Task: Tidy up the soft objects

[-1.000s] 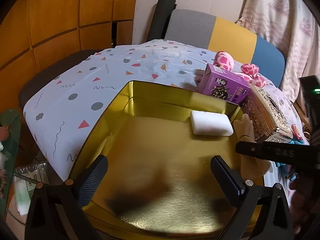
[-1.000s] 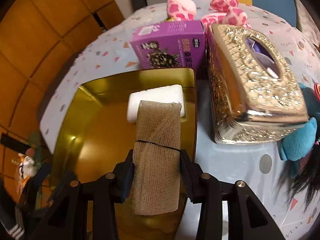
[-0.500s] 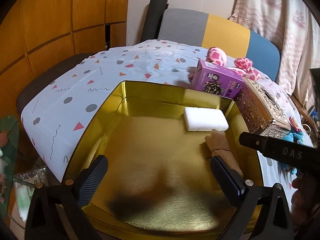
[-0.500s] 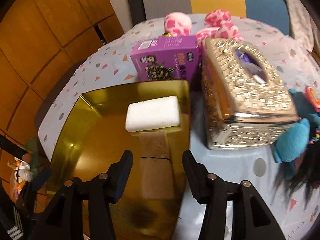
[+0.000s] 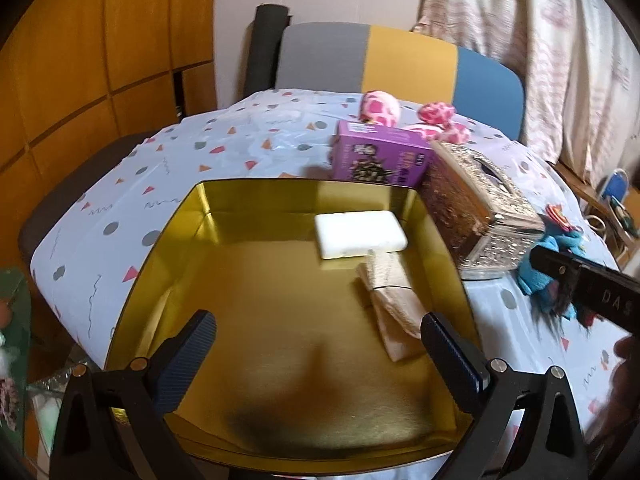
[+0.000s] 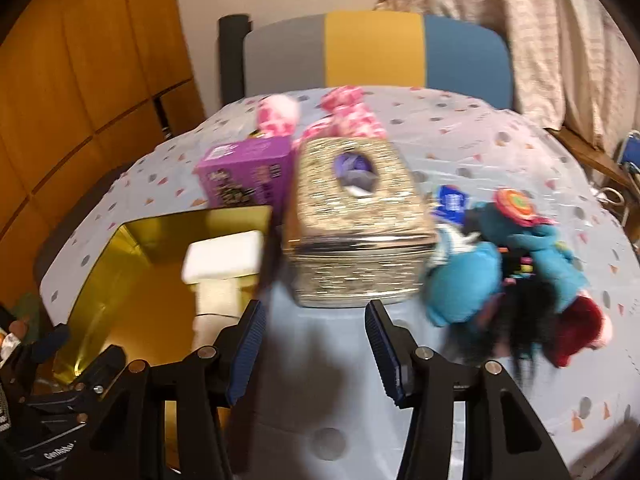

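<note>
A gold metal tray (image 5: 176,224) sits on the patterned tablecloth. Inside it lie a white sponge (image 5: 360,233) at the far right and a beige mesh cloth (image 5: 394,300) just in front of it; both also show in the right wrist view, the sponge (image 6: 222,258) and the cloth (image 6: 218,304). My left gripper (image 5: 316,354) is open and empty over the tray's near edge. My right gripper (image 6: 314,354) is open and empty, above the tablecloth right of the tray. A teal plush doll (image 6: 516,272) lies at the right. A pink spotted plush (image 6: 344,118) lies at the back.
A purple box (image 5: 380,156) stands behind the tray. An ornate gold tissue box (image 6: 356,224) stands right of the tray, close ahead of my right gripper. A grey, yellow and blue chair (image 5: 400,64) is behind the table. Wooden panels are on the left.
My right gripper opened and let the beige cloth go into the tray, then drew back and swung right towards the tissue box and teal doll. The left gripper drew back slightly.
</note>
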`<state>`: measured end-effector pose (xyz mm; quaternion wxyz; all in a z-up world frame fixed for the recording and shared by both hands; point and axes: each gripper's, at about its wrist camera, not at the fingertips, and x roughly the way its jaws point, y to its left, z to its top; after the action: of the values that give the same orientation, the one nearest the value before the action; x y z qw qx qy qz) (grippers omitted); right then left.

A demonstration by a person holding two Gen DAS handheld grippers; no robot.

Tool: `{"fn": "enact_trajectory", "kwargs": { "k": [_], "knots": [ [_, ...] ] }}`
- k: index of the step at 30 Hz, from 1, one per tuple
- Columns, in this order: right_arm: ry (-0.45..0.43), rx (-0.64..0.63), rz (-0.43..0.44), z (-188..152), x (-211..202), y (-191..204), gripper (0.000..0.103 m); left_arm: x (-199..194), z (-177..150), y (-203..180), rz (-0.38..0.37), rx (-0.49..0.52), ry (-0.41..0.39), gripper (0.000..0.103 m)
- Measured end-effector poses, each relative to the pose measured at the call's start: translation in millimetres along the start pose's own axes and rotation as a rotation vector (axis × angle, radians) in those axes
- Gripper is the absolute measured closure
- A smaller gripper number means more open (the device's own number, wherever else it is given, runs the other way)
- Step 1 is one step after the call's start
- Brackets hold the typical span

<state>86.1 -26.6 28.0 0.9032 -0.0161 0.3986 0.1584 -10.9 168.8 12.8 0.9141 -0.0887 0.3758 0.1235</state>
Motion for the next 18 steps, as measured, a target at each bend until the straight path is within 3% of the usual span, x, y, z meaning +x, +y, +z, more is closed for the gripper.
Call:
{"fn": "enact_trajectory", "kwargs": {
  "k": [11, 18],
  "knots": [
    [-0.060, 0.116, -0.177, -2.2, -28.0, -96.3, 0.051, -4.9, -3.3, -33.4, -0.068, 0.082, 0.009, 0.000],
    [-0.116, 0.248, -0.351, 2.2, -45.5, -182.0, 0.050, -6.3, -5.9, -55.0, -0.113, 0.119, 0.027, 0.000]
  ]
}}
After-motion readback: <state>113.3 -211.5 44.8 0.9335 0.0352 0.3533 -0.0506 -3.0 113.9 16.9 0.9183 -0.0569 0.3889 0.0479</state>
